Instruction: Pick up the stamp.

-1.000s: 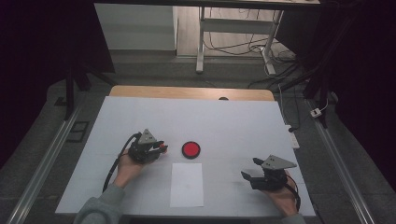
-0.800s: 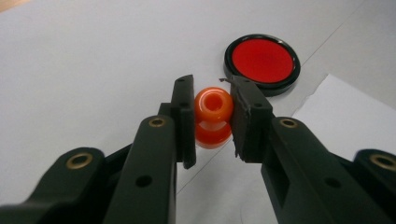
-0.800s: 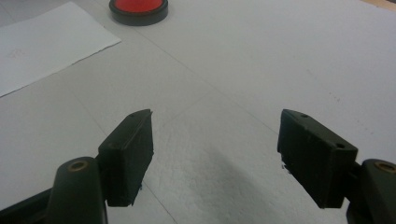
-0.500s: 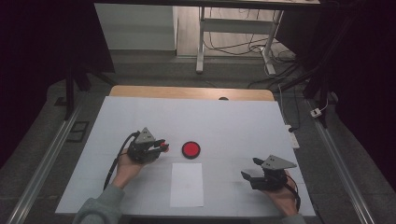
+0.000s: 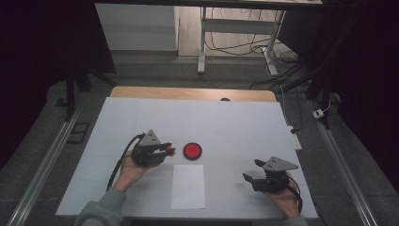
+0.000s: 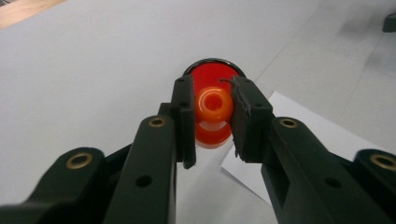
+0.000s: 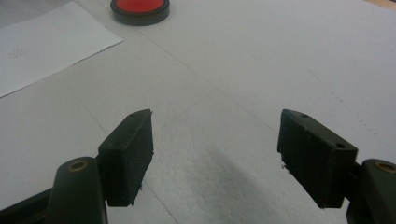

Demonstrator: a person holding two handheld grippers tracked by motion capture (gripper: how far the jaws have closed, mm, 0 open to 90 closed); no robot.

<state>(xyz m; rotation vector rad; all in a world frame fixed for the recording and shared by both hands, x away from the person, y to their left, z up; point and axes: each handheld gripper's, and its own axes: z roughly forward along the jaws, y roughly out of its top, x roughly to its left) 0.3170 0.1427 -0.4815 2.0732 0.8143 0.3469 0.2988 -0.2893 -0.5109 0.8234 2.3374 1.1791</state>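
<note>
Fingers (image 6: 184,116) of left gripper (image 6: 212,116) clench orange ring (image 6: 213,105) squarely between them; right gripper (image 7: 215,158) gapes.

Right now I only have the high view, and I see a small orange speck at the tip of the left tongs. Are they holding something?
Observer: Yes. In the left gripper view the left tongs are shut on an orange bead with a hole through its middle.
Operator: Which way does that hole point?
Observer: Straight back at that gripper's camera, with the red disc lying just beyond the bead.
Operator: Anything in the right tongs?
Observer: No. In the right gripper view the right tongs stand wide open, with bare white table between the jaws.
</note>
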